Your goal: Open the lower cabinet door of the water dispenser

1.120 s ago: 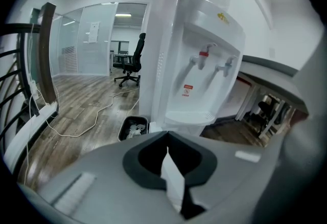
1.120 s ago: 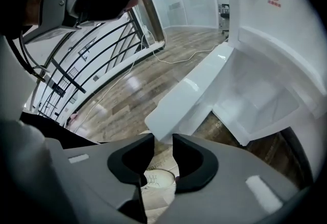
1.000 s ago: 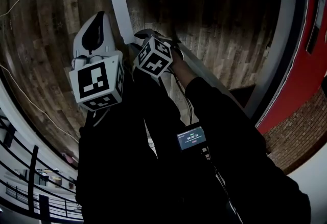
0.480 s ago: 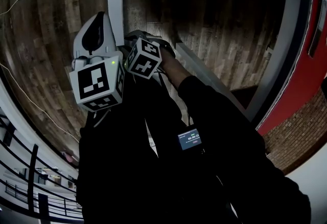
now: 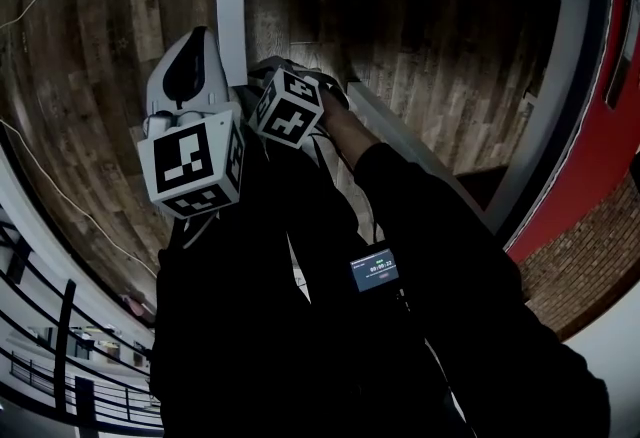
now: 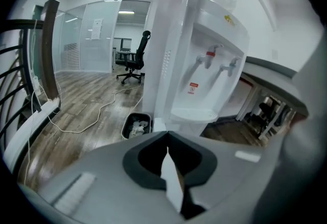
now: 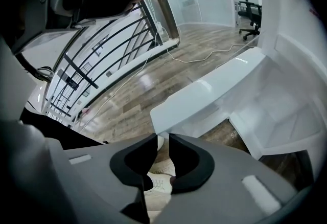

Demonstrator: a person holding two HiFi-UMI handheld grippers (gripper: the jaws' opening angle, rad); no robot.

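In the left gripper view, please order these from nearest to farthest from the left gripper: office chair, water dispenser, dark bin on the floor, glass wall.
1. water dispenser, straight ahead, and dark bin, on the floor at its left: too close to call.
2. office chair, farther back, left of the dispenser.
3. glass wall, farthest, back left.

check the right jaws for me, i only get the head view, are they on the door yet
Observer: On the right gripper the jaws are closing, with a narrow gap between them. The door corner sits right at their tips; I can't tell if they touch it.
Operator: left jaws holding anything
Observer: No. On the left gripper the jaws are together and empty, facing the dispenser.
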